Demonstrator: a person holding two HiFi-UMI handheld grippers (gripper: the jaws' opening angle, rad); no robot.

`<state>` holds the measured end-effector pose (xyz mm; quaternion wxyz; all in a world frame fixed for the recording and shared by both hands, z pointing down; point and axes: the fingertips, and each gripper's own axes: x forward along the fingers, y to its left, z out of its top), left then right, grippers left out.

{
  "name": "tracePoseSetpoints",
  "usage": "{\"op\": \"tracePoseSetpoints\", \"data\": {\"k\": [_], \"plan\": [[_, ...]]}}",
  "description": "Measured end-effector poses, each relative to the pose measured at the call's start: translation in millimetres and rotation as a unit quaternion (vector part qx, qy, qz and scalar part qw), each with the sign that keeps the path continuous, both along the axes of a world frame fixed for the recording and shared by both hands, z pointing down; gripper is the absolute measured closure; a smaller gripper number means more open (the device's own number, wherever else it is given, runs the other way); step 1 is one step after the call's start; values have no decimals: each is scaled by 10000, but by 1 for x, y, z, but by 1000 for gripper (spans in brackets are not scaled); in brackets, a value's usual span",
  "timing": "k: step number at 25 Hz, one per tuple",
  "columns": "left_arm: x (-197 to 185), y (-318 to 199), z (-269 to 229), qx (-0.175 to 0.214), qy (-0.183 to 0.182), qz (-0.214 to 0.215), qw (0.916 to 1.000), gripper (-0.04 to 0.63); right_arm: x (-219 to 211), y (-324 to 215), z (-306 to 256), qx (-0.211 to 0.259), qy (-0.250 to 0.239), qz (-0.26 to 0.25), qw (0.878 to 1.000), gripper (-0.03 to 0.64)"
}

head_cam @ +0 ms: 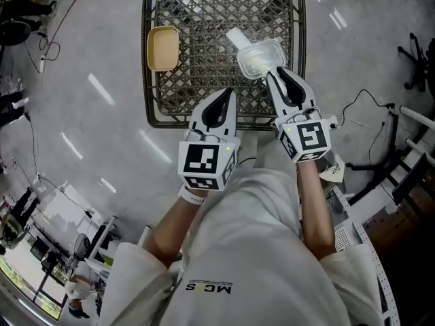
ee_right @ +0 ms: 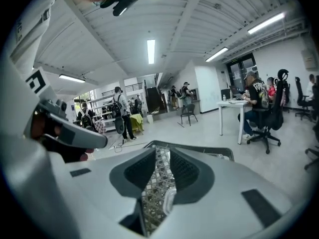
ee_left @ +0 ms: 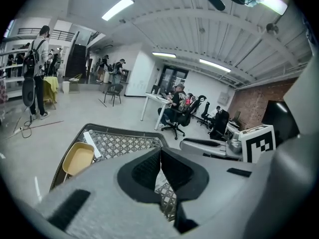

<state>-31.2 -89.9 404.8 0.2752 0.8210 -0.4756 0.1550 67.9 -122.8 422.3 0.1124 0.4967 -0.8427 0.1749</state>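
Over the basket, clear container (head_cam: 260, 58): it lies on the mesh at the far right of the wire basket (head_cam: 204, 32), just ahead of the right tips.
Right hand-held gripper (head_cam: 275, 73): points forward and slightly left; jaws stand a narrow slit apart, pinching nothing.
Left hand-held gripper (head_cam: 228, 92): hangs over the basket's near edge, apart from the container; jaw tips pressed together, empty.
Arms: both forearms reach straight out from the body, side by side.
Yellow tub (head_cam: 163, 48): sits against the basket's left wall.
Basket's place: on the grey floor (head_cam: 88, 80).
Head view alone: shows the whole basket with both containers.
Right gripper view alone: shows the container's rim (ee_right: 167, 203) through the slit.
Left gripper view alone: shows the tub (ee_left: 78, 158), the right marker cube (ee_left: 259, 142) and seated people beyond.
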Motion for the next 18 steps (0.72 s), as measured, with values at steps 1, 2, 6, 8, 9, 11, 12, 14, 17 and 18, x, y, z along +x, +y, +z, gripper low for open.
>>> {"op": "tracePoseSetpoints", "data": {"k": [1, 2, 6, 8, 9, 11, 12, 14, 17, 18], "plan": [[-2, -1, 2, -20, -2, -25, 10000, 569, -3, -2, 8, -60, 36, -36, 10000, 513], [-4, -1, 4, -41, -7, -46, 10000, 569, -6, -4, 17, -121, 77, -72, 9999, 509], [-7, -2, 14, -119, -38, -76, 9999, 569, -16, -9, 51, -360, 205, -192, 9990, 498], [-9, -4, 16, -128, -61, -77, 9999, 569, -21, -12, 66, -459, 242, -226, 9984, 484], [-9, -5, 18, -132, -68, -81, 9999, 570, -23, -14, 73, -507, 270, -229, 9981, 478], [-9, -5, 22, -160, -67, -102, 9998, 569, -24, -16, 89, -618, 355, -229, 9972, 468], [-9, -5, 24, -180, -66, -115, 9998, 569, -25, -17, 98, -686, 404, -236, 9965, 464], [-11, -5, 29, -217, -66, -135, 9997, 569, -28, -17, 117, -845, 479, -259, 9949, 455], [-17, -6, 33, -238, -119, -129, 9996, 569, -37, -17, 145, -1083, 523, -293, 9923, 448], [-18, -6, 35, -247, -151, -114, 9995, 571, -38, -17, 154, -1157, 566, -306, 9912, 445]]}}
